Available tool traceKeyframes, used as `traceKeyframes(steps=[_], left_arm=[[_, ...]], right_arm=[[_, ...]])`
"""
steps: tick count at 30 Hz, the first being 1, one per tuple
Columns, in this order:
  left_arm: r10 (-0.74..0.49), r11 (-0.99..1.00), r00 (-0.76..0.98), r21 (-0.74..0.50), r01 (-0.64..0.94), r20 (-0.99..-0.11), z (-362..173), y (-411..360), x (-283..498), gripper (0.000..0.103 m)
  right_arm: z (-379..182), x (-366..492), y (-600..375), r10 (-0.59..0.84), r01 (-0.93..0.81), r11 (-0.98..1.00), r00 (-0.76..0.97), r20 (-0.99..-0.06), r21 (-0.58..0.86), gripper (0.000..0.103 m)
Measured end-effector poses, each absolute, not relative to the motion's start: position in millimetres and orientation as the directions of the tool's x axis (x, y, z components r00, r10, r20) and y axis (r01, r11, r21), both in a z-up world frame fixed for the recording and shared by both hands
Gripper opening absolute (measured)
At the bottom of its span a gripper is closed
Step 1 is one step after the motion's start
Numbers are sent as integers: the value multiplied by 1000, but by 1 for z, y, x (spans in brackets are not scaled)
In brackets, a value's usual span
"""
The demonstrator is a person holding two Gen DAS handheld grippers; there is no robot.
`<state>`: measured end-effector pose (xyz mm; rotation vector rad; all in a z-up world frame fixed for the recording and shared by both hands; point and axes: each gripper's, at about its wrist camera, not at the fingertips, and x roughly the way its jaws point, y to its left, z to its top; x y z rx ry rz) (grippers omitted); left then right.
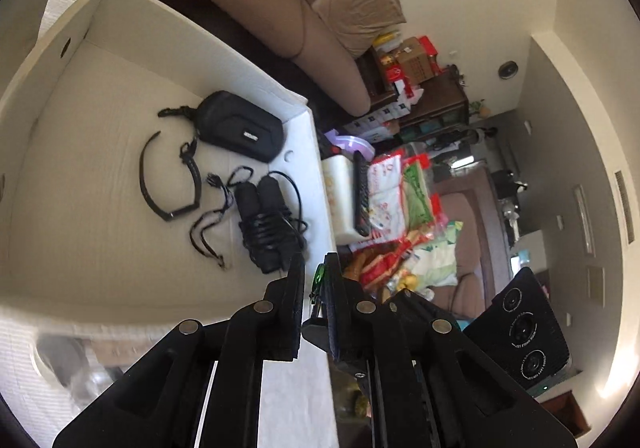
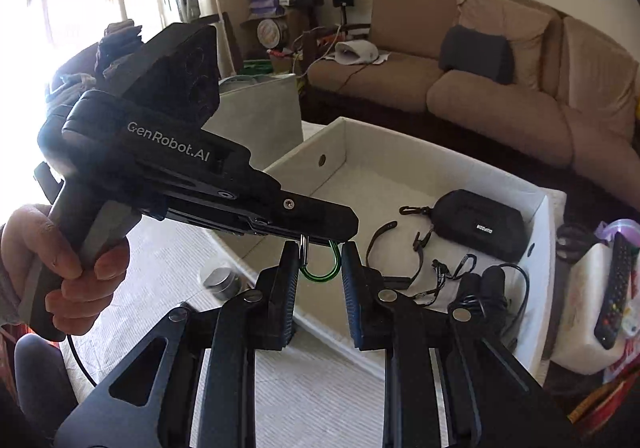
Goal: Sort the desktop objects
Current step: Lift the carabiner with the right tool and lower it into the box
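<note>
Hanging from the clamped left gripper (image 2: 320, 238), the green carabiner (image 2: 320, 268) may slip short of the white box (image 2: 536, 216); right gripper (image 2: 320, 260) stands narrowly open, empty.

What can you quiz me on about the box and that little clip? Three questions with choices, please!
1. Where is the black pouch?
A. On the sofa
B. Inside the white box
C. On top of the remote control

2. What colour is the clip?
A. Red
B. Green
C. Yellow

3. What are the fingers of the left gripper doing?
A. Standing wide open and empty
B. Closed on the clip
C. Holding the black pouch

Answers:
1 B: the pouch lies on the bottom of the box, near a corner.
2 B: its curved loop is shiny green.
3 B: the right wrist view shows the clip hanging from the tip of the closed fingers.
</note>
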<state>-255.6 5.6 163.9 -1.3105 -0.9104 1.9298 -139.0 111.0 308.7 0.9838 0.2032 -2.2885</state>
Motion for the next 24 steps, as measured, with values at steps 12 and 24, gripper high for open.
traceKeyframes(steps=[12, 24], left_arm=[[735, -549, -371, -819, 167, -568, 96, -27, -313, 17], [771, -512, -332, -839, 183, -543, 68, 1, -317, 21]], right_arm=[[202, -281, 78, -270, 516, -854, -334, -903, 65, 21], [168, -318, 125, -85, 356, -934, -289, -954, -25, 21]])
